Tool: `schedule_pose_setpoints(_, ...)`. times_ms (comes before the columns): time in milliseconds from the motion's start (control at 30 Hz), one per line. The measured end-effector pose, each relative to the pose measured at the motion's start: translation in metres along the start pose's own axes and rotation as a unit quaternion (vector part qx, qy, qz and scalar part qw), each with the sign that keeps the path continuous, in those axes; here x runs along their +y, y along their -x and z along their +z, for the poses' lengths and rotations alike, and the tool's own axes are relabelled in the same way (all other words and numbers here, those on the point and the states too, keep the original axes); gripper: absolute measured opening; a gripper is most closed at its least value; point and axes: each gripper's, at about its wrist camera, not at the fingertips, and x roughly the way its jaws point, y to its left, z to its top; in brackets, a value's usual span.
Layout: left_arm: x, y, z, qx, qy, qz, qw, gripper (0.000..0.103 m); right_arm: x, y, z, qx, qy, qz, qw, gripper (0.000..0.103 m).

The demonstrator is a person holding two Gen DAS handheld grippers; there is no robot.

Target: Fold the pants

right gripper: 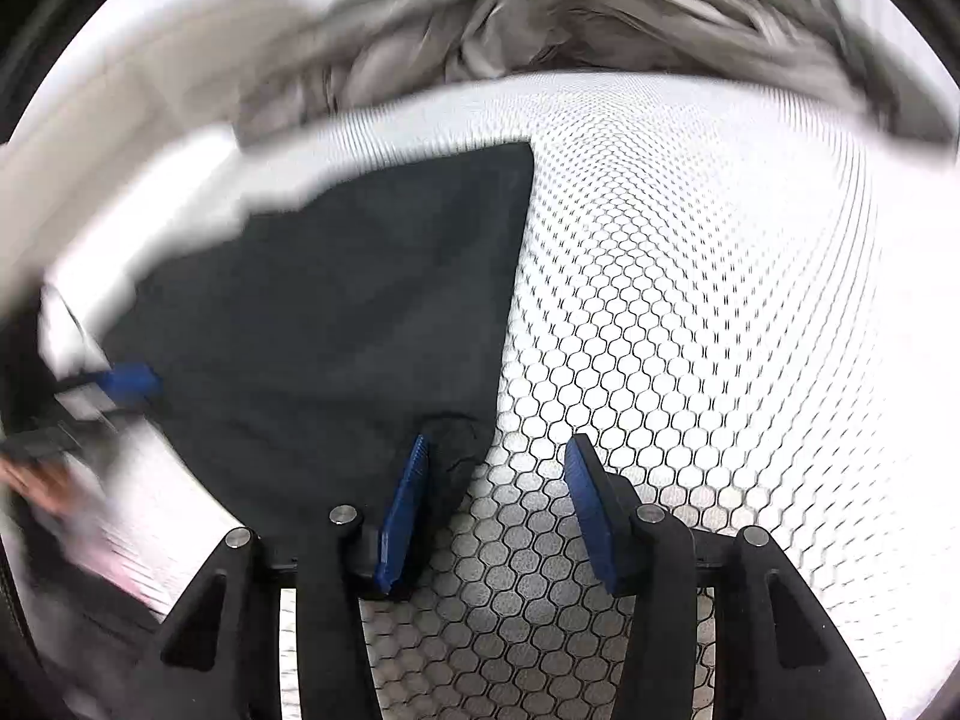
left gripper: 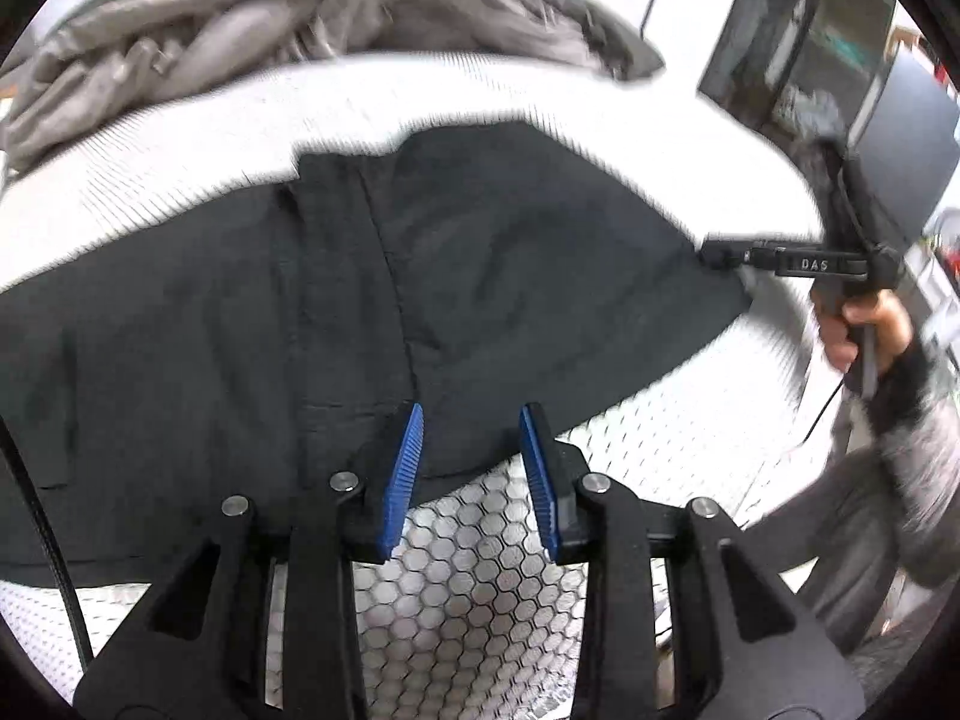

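While the black pants (left gripper: 252, 312) lie spread across the white honeycomb-patterned mattress (right gripper: 690, 312), I judge the folding barely begun: I see a seam line and perhaps one layer over another in the left wrist view, but no tidy stack yet. My left gripper (left gripper: 471, 474) hovers over the near hem with its blue pads parted and nothing pinched between them; only the cloth's edge lies beneath the gap. My right gripper (right gripper: 495, 510) is likewise parted, its left pad over the dark corner of the fabric (that corner looks a little rumpled), the rest of the gap over bare mattress. From the left wrist view the right one sits at the far corner of the garment, just touching or beside it; blur hides which. A grey crumpled duvet (left gripper: 252, 18) is heaped beyond. Left to do, I reckon: grip both corners, carry them over, and flatten.
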Motion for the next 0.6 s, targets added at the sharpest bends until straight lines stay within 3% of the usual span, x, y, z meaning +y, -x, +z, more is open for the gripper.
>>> schedule_pose_setpoints(67,0.015,0.019,0.008,-0.047,0.033,0.014,0.9983,0.048,-0.011,0.001,0.007,-0.014,-0.045,0.06,0.997,0.048)
schedule_pose_setpoints(100,0.024,0.025,0.01,-0.063,0.056,0.032,0.996,0.061,-0.011,-0.002,0.009,-0.014,-0.062,0.089,0.994,0.048)
schedule_pose_setpoints(133,0.038,0.031,0.013,-0.082,0.098,0.061,0.99,0.064,-0.013,-0.013,0.016,-0.008,-0.075,0.11,0.991,0.049)
schedule_pose_setpoints(200,0.06,0.035,0.015,-0.095,0.158,0.078,0.9797,0.064,-0.016,-0.038,0.026,0.004,-0.102,0.128,0.986,0.05)
schedule_pose_setpoints(233,0.073,0.036,0.014,-0.098,0.188,0.085,0.9736,0.064,-0.018,-0.047,0.028,0.007,-0.109,0.127,0.986,0.049)
schedule_pose_setpoints(300,0.095,0.039,0.006,-0.102,0.232,0.104,0.9618,0.064,-0.025,-0.063,0.046,0.014,-0.127,0.121,0.984,0.033)
schedule_pose_setpoints(367,0.116,0.047,-0.003,-0.107,0.26,0.122,0.9518,0.064,-0.016,-0.052,0.049,0.008,-0.113,0.117,0.987,0.013)
schedule_pose_setpoints(400,0.125,0.052,-0.008,-0.112,0.271,0.129,0.9473,0.064,-0.015,-0.047,0.057,0.001,-0.103,0.117,0.988,0.011)
schedule_pose_setpoints(533,0.161,0.077,-0.032,-0.125,0.314,0.178,0.9242,0.064,-0.009,-0.02,0.061,-0.016,-0.068,0.104,0.992,0.011)
schedule_pose_setpoints(600,0.186,0.09,-0.048,-0.13,0.346,0.201,0.9073,0.064,-0.016,-0.044,0.049,0.032,-0.069,0.04,0.996,0.03)
